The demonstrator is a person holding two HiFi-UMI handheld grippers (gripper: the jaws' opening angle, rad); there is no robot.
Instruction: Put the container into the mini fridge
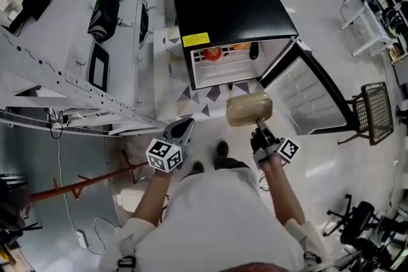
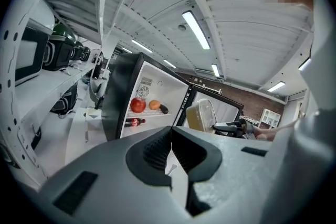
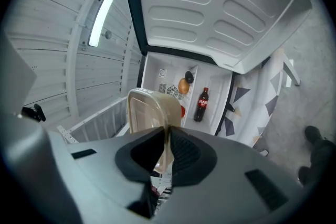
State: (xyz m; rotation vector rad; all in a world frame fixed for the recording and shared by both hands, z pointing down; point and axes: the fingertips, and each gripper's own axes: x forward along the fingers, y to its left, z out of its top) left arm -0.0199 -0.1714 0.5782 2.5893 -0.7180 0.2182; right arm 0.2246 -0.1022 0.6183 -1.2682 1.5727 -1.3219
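The container (image 1: 248,109) hangs just in front of the open mini fridge (image 1: 229,9), not yet inside. It is pinched by its rim in the right tool (image 3: 167,139), jaws pressed onto that thin edge. This grip likely lets the body enter first. The left tool (image 2: 170,147), jaws pressed together on nothing, hangs short of the fridge, apparently clear of the path. The fridge door (image 1: 306,95) stands wide.
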